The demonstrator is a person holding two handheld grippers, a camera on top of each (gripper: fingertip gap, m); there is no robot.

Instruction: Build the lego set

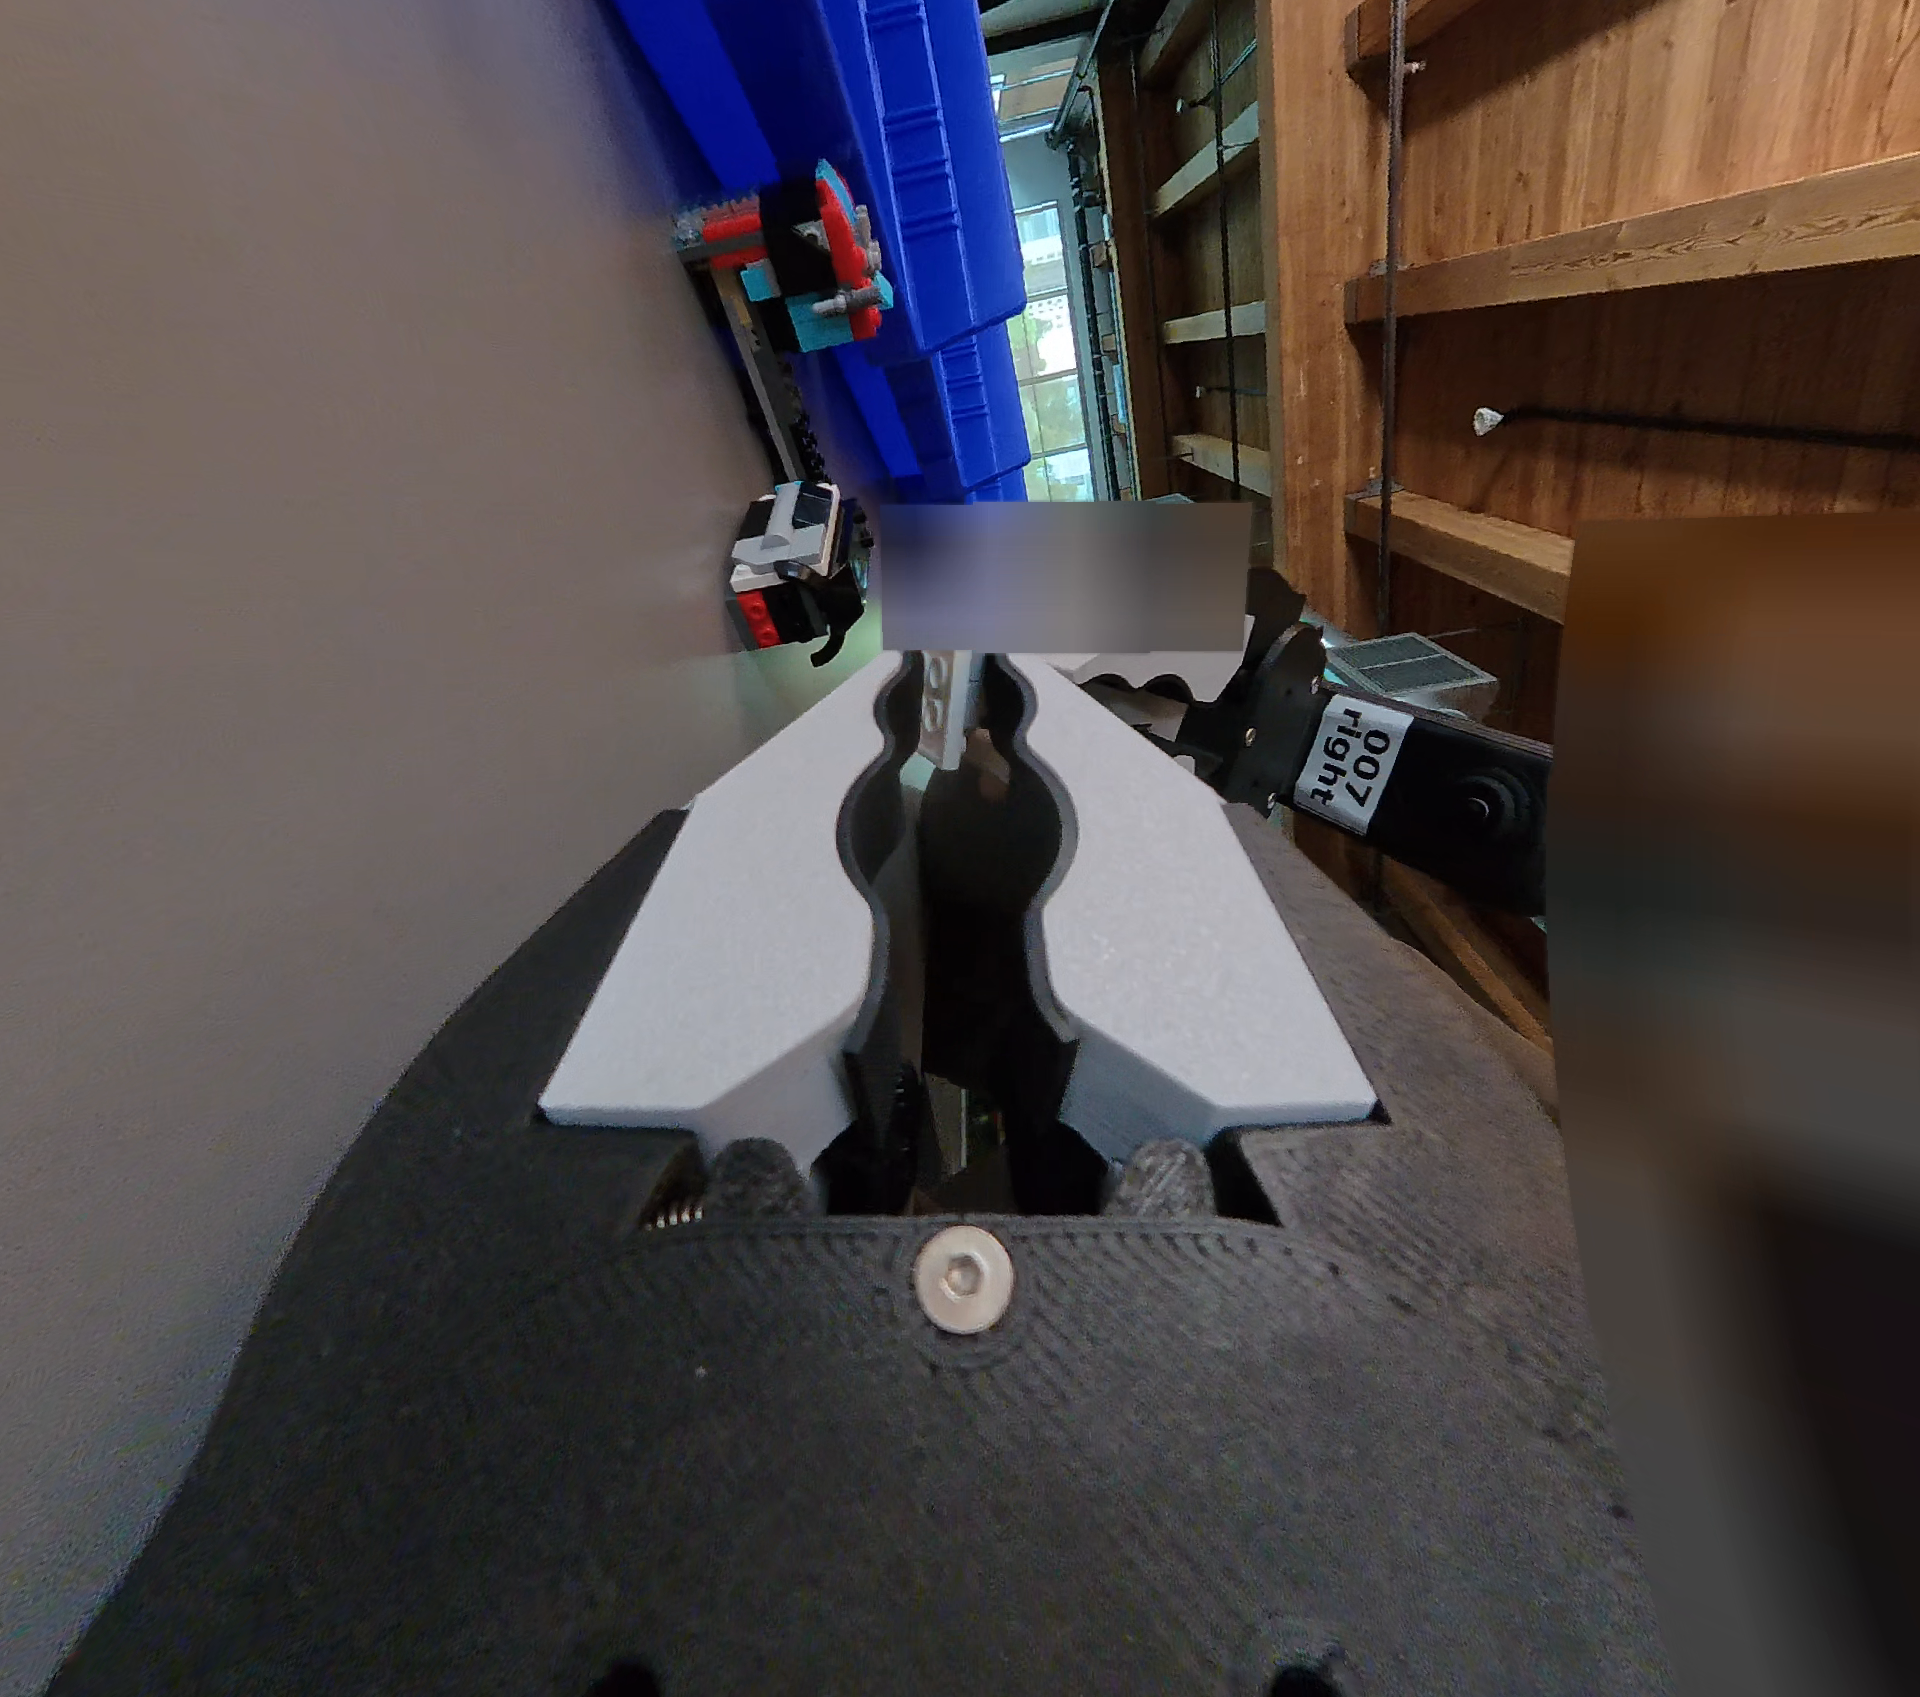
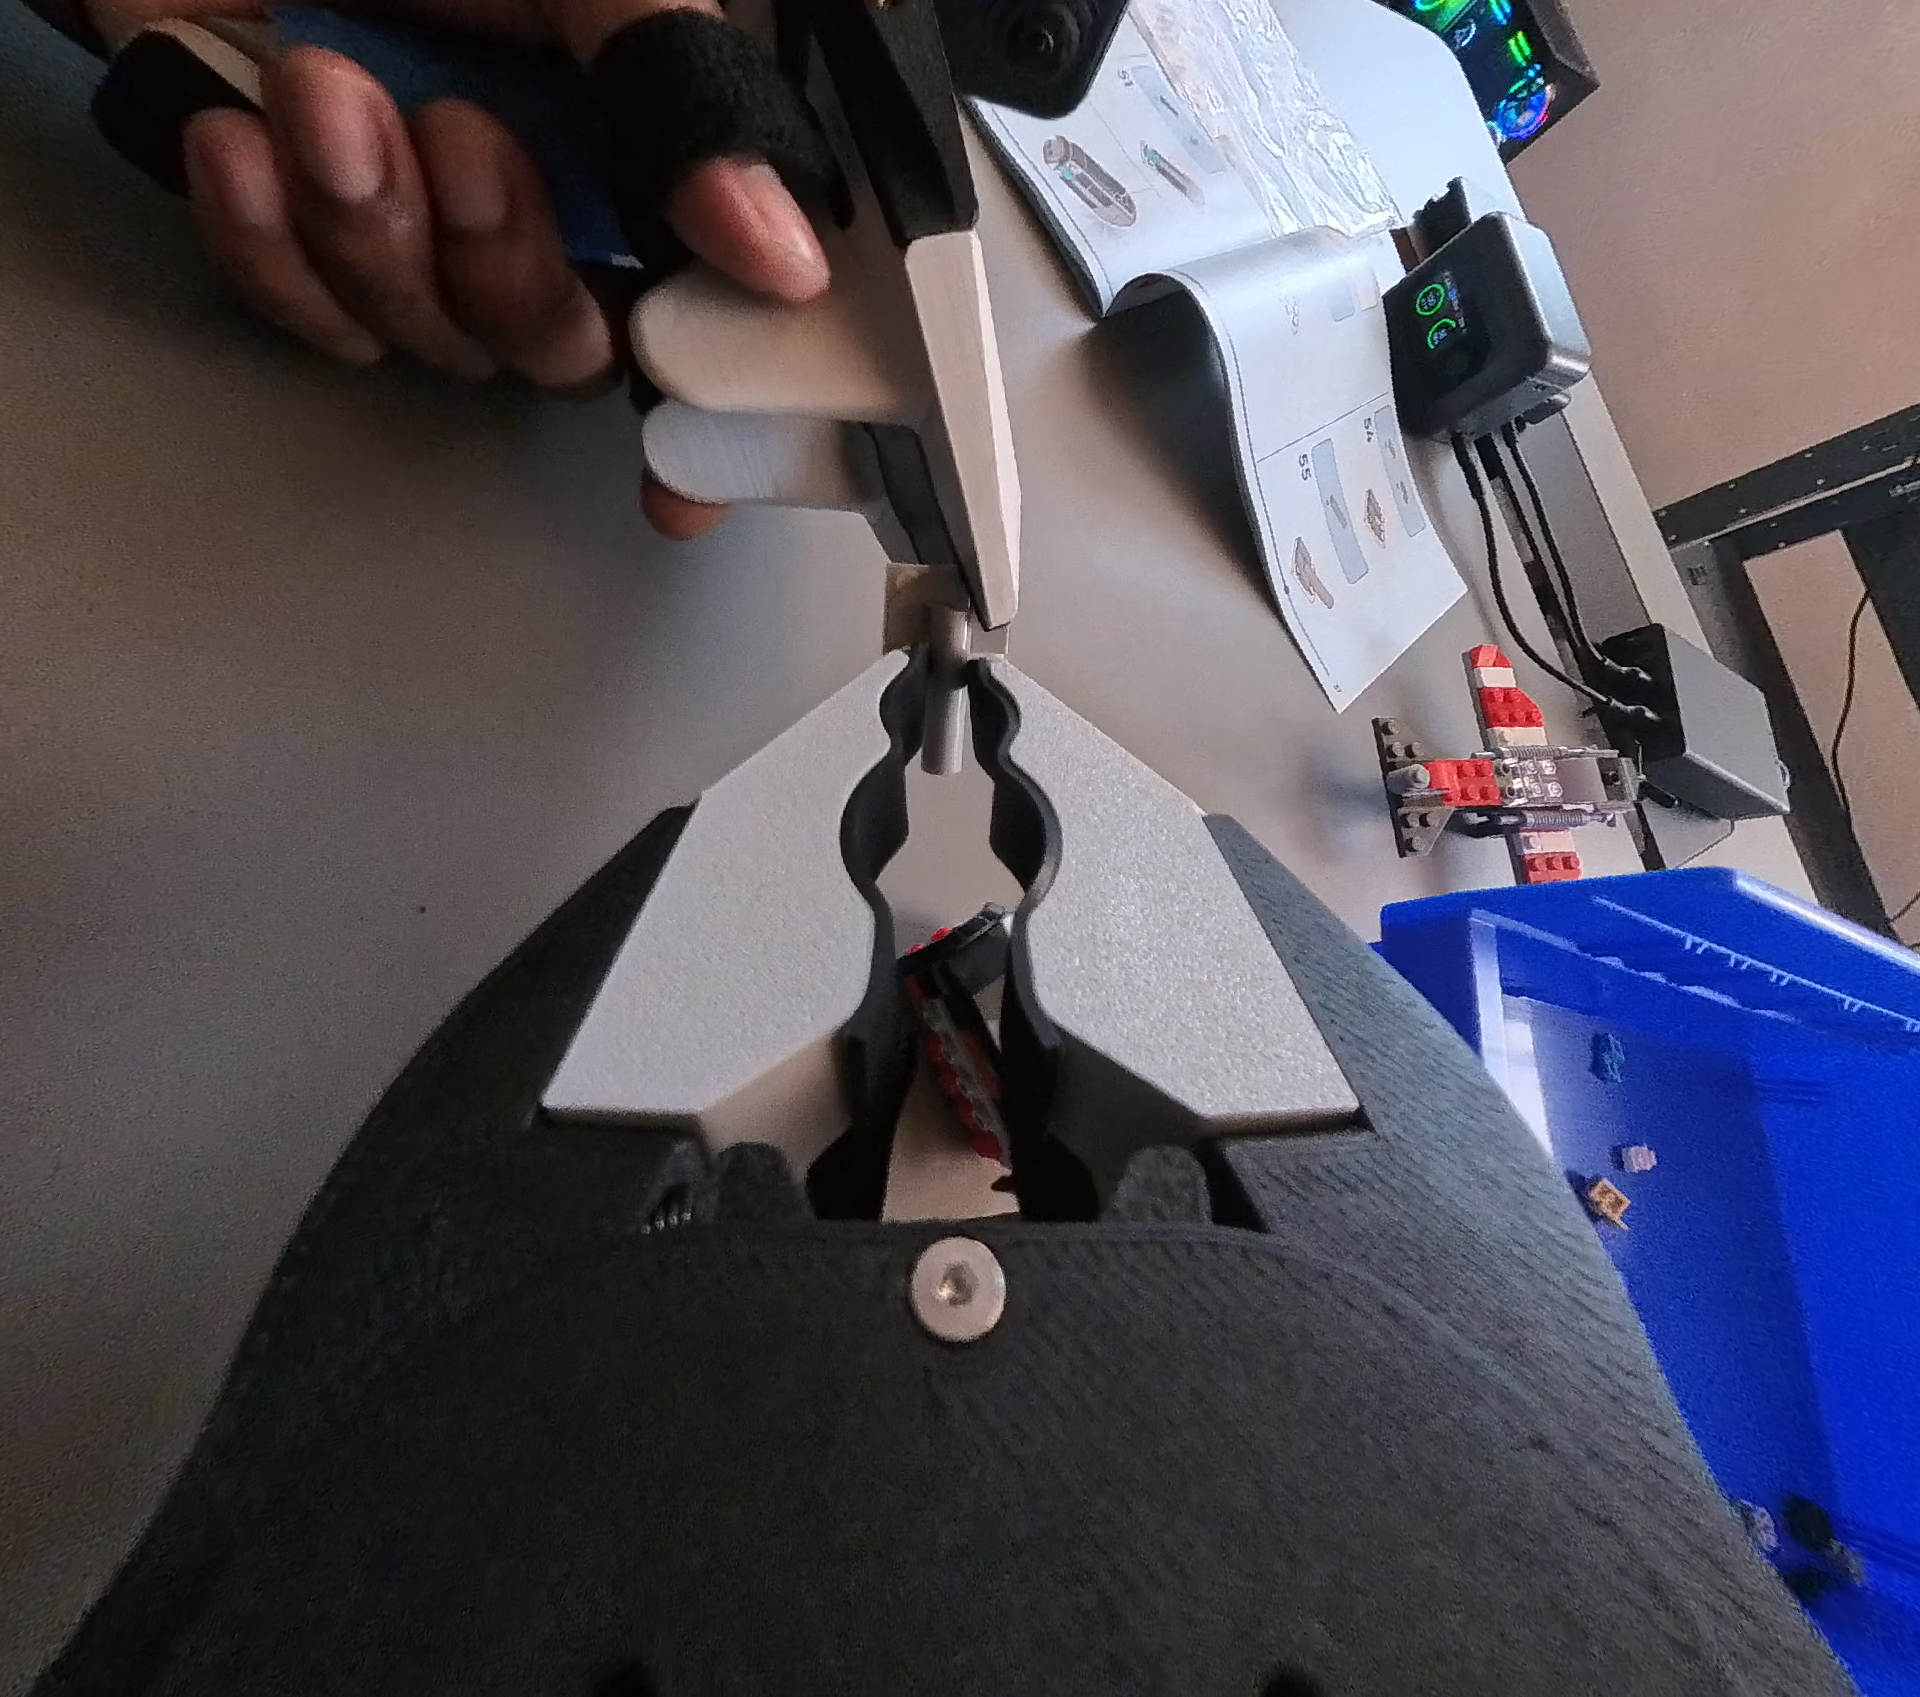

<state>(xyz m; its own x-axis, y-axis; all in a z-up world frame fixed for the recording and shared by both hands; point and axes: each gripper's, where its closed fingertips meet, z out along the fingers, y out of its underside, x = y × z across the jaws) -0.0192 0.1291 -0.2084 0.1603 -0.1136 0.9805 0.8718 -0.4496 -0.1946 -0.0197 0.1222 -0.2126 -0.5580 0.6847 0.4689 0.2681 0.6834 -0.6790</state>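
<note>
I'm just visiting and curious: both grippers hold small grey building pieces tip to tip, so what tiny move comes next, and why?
Probably ease the right gripper forward, since its grey peg already meets the pale plate pinched by the left gripper.

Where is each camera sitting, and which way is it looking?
Left wrist view: sits on the left gripper, tipped sideways, looking along its fingers at a pale studded plate, the blue bins and wooden shelves; the right gripper's body shows at the right.
Right wrist view: sits on the right gripper, looking along its fingers at a grey pin, the table and a booklet; a hand holding the left gripper shows.
Shared: both grippers meeting tip to tip, and the blue bins.
</note>
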